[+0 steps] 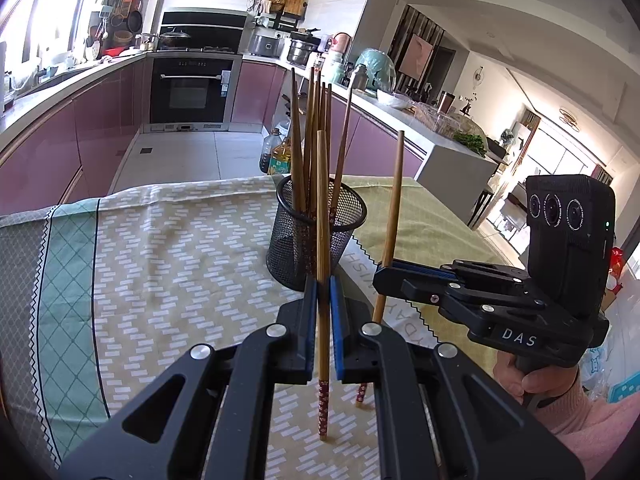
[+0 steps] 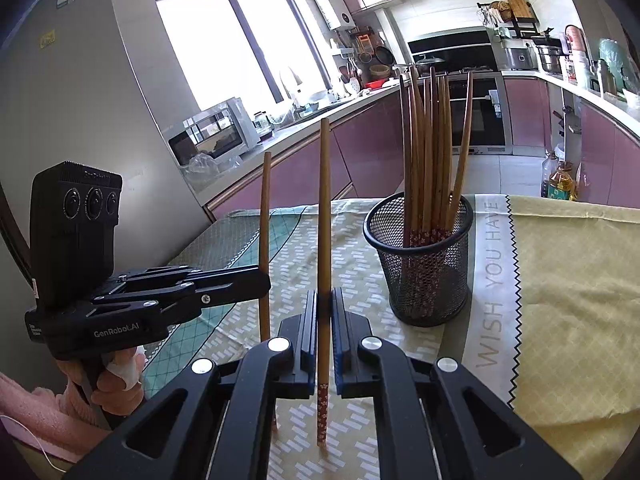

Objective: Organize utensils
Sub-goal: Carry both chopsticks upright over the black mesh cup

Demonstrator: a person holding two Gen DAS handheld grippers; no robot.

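Mesh cup (image 2: 424, 264): one. Chopsticks in cup (image 2: 430, 152): about eight. Chopsticks held in claws: two.

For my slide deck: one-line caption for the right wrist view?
Both grippers hold chopsticks upright beside the mesh holder.

White lettering reads "DAS" on the right gripper (image 1: 385, 276) body and "GenRobot.AI" on the left gripper (image 2: 264, 280) body; a cloth (image 2: 492, 280) on the bench carries the printed words "WISH YOU HAVE".
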